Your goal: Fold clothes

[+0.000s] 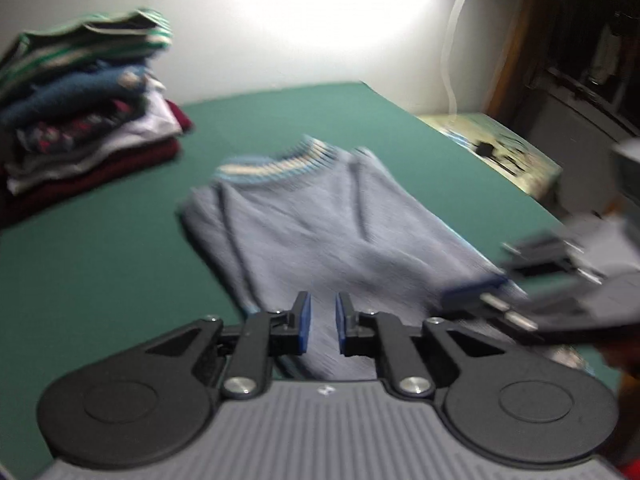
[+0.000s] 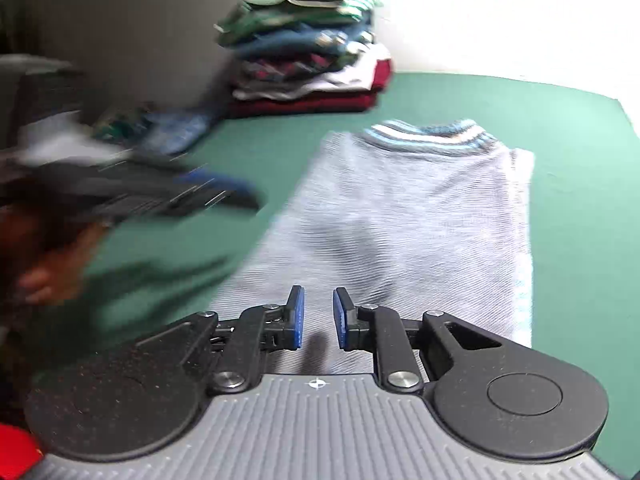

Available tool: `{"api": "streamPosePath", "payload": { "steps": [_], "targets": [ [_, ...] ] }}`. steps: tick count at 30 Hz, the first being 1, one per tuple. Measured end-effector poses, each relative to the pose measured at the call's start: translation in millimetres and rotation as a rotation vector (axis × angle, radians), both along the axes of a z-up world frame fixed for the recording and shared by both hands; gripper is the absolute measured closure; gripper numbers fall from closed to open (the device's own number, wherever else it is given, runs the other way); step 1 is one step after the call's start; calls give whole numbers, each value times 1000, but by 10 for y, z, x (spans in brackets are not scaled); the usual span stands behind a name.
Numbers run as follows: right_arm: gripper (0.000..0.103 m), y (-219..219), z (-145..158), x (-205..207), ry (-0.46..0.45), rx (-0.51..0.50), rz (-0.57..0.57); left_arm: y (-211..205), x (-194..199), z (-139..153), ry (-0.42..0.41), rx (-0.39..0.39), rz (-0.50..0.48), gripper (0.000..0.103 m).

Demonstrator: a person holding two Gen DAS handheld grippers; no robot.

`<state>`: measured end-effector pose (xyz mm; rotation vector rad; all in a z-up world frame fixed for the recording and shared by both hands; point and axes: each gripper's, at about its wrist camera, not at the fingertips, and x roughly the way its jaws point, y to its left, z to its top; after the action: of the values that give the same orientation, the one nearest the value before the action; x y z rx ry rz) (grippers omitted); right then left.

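The jaws of the left gripper stand a little apart with nothing between them, just above the near hem of the pale grey-blue knitted shirt with a striped blue and cream collar. The jaws of the right gripper are also slightly spread and hold nothing; they hang over the same near end of the shirt. In each wrist view the other gripper appears only as a blurred dark shape at the side, so both seem to be in quick motion.

One risk, as I judge it, is that fast hands with narrow jaws catch only the top layer of the cloth; then the shirt would open or slide on the smooth cover instead of folding evenly. Another risk is that the two grippers pinch at uneven points, which would make a crooked fold.

The shirt lies flat in the middle of the green-covered table, collar toward the far edge. Its sides seem turned in, so it forms a long narrow rectangle, with soft wrinkles along it. Near the far left corner stands a tall stack of folded clothes in green, blue, white and dark red, well apart from the shirt.
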<state>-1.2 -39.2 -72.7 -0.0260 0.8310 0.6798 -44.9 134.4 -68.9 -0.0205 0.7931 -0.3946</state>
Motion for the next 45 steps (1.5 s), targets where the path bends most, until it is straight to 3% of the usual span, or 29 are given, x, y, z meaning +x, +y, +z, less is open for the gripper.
{"api": "streamPosePath", "payload": {
  "steps": [3, 6, 9, 17, 20, 27, 30, 34, 40, 43, 45],
  "targets": [
    [91, -46, -105, 155, 44, -6, -56, -195, -181, -215, 61, -9, -32, 90],
    [91, 18, -112, 235, 54, -14, -44, -248, -320, -360, 75, 3, -5, 90],
    [87, 189, -106, 351, 43, -9, -18, -258, -396, -373, 75, 11, 21, 87],
    [87, 644, -90, 661, 15, 6, 49, -396, -505, -389, 59, 76, 89, 84],
    [88, 794, -148, 809, -8, -51, 48, -449, -519, -396, 59, 84, 125, 82],
    [89, 1056, -208, 1142, -68, -93, 33, -623, -566, -423, 49, 121, 173, 60],
    [88, 1024, -168, 1165, -52, -76, 15, -695, -574, -436, 38, 151, 182, 58],
    [83, 737, -14, 955, -21, 41, -1, -635, -616, -427, 43, 109, 202, 52],
    [80, 395, -92, 347, 25, 1, -5, -662, -673, -458, 20, 113, 202, 33],
    [82, 285, -34, 61, -95, -15, -22, -750, -675, -457, 16, 151, 198, 27],
    [82, 190, 35, -108, -164, -9, -55, -802, -675, -449, 14, 177, 208, 28]
  ]
}}
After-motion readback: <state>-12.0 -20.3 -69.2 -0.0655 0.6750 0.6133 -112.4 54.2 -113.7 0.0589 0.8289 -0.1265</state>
